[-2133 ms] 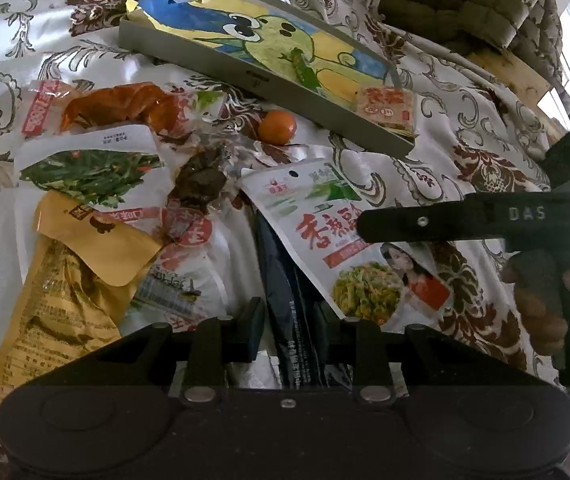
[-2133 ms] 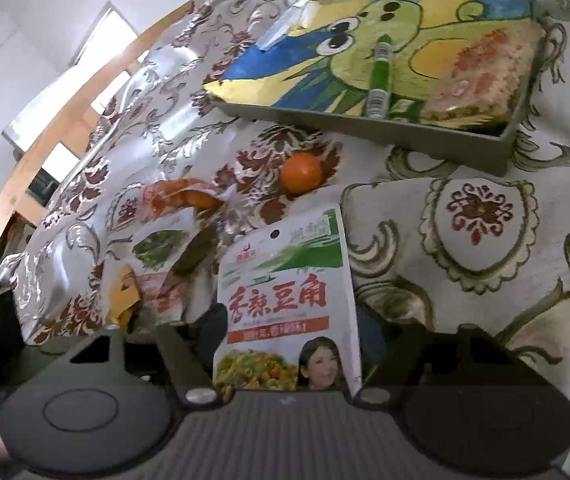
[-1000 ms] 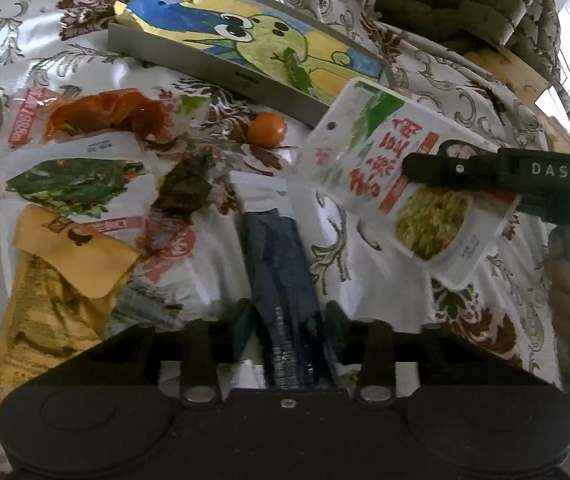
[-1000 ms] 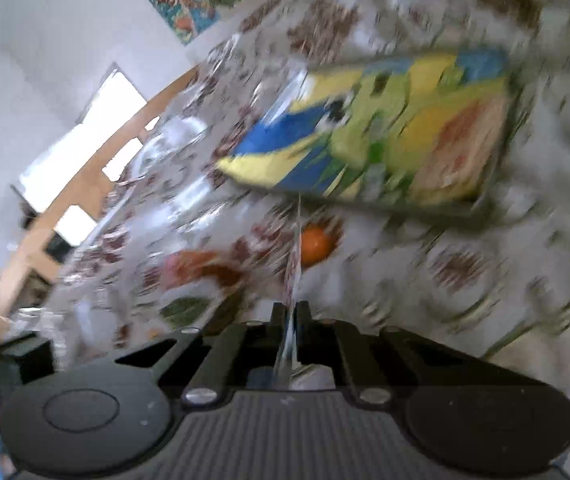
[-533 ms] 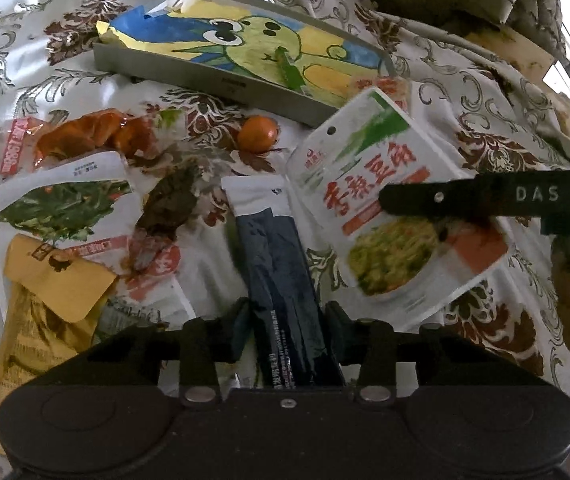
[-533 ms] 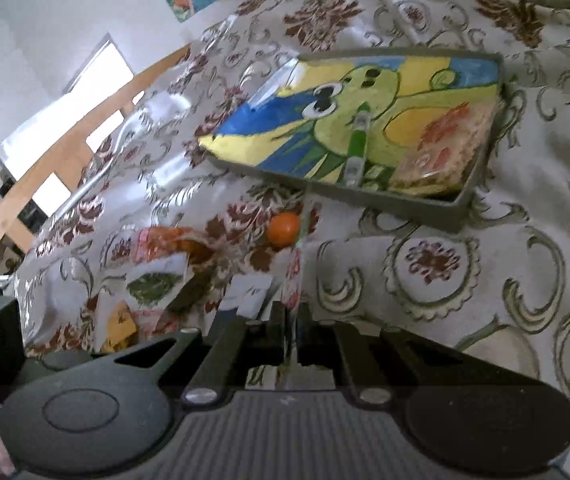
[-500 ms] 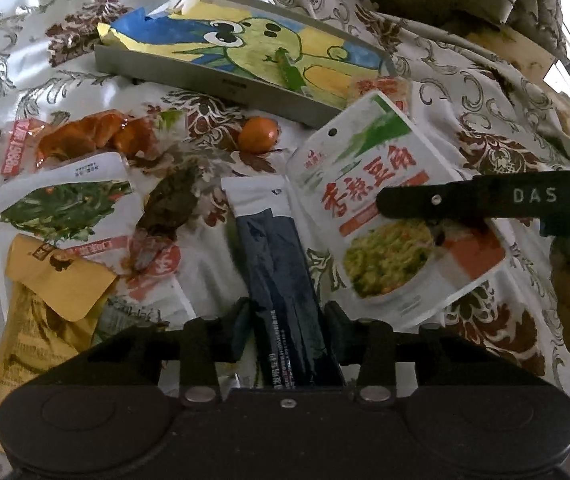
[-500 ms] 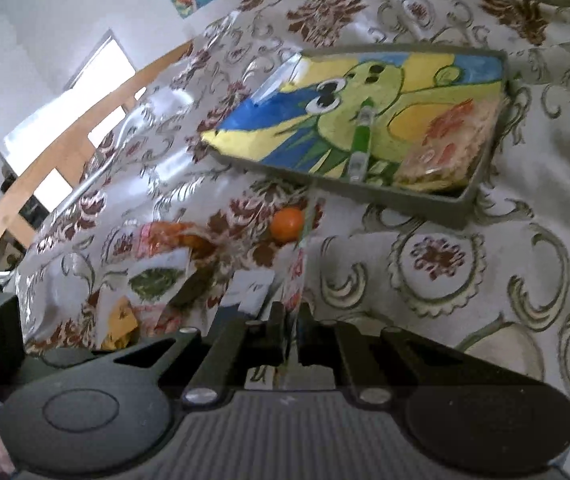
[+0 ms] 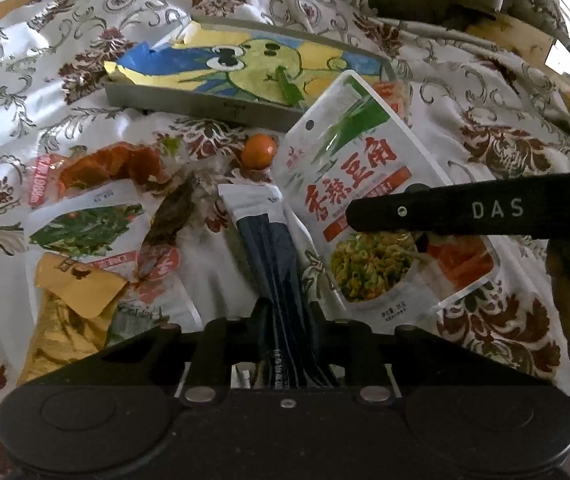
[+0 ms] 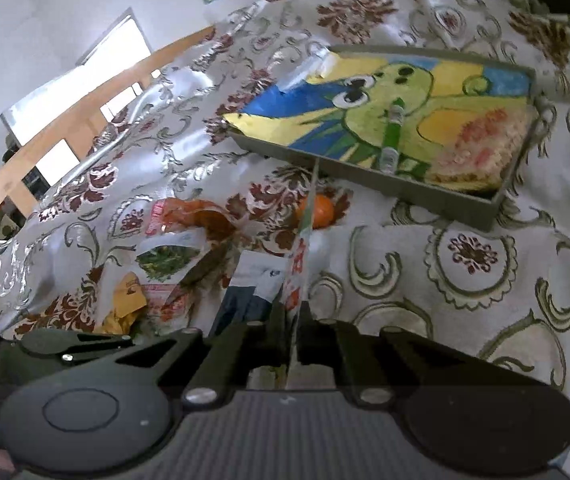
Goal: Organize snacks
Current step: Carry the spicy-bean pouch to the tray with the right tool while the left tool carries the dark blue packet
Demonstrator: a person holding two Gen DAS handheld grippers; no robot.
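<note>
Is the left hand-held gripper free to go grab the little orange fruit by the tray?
Probably not yet: the left hand-held gripper is closing around the dark packet, though nothing blocks the orange fruit.

Ahead of the right gripper [image 10: 292,322] the patterned cloth [image 10: 465,304] on its right side lies bare up to the tray [image 10: 465,204], so a hand could pass there. Straight ahead, an orange [image 10: 322,210] sits just before the tray wall. On its left the way is crowded with snack packets [image 10: 165,256]. Inside the tray, a green tube [image 10: 392,136] and a pale packet [image 10: 481,148] take the middle and the right end; its left end is free.
</note>
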